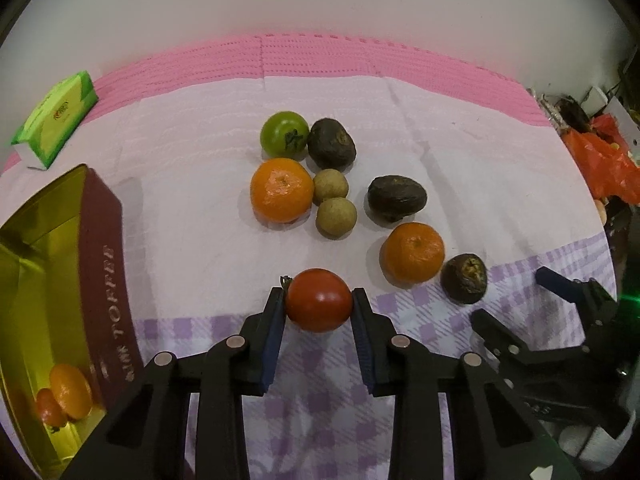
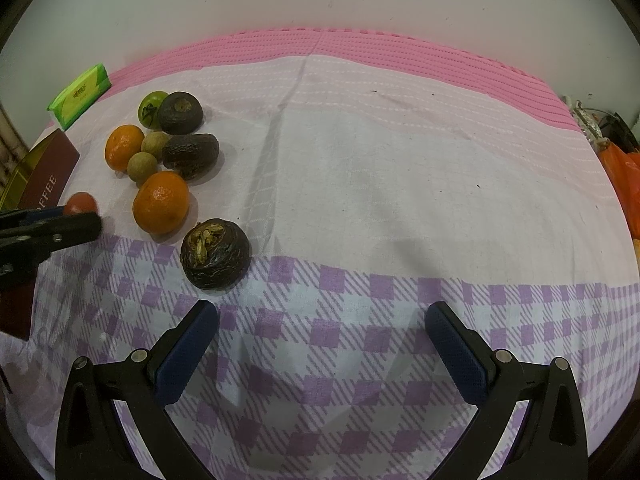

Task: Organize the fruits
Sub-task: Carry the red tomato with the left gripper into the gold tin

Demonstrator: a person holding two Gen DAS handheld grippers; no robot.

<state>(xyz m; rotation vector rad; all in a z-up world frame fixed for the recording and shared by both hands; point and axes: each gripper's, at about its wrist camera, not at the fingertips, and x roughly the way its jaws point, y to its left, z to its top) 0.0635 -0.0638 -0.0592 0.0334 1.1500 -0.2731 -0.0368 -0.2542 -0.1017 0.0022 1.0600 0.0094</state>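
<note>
While the right gripper [image 2: 322, 320] hangs with jaws wide and empty, the left gripper [image 1: 319, 300] has its jaws clamped on the red tomato [image 1: 319, 299] beside the toffee tin [image 1: 100, 264].

red tomato [image 1: 318, 299], purple-checked cloth [image 2: 360, 320]

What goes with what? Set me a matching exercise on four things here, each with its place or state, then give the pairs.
Things:
1. red tomato
2. green tomato
3. right tongs
4. green packet

Places or states:
A. open above the checked cloth, nothing between them
B. clamped in the left tongs
C. lying apart from the fruit, at the far left
D. at the far end of the cluster, beside a dark wrinkled fruit

Pairs: 1-B, 2-D, 3-A, 4-C
</note>
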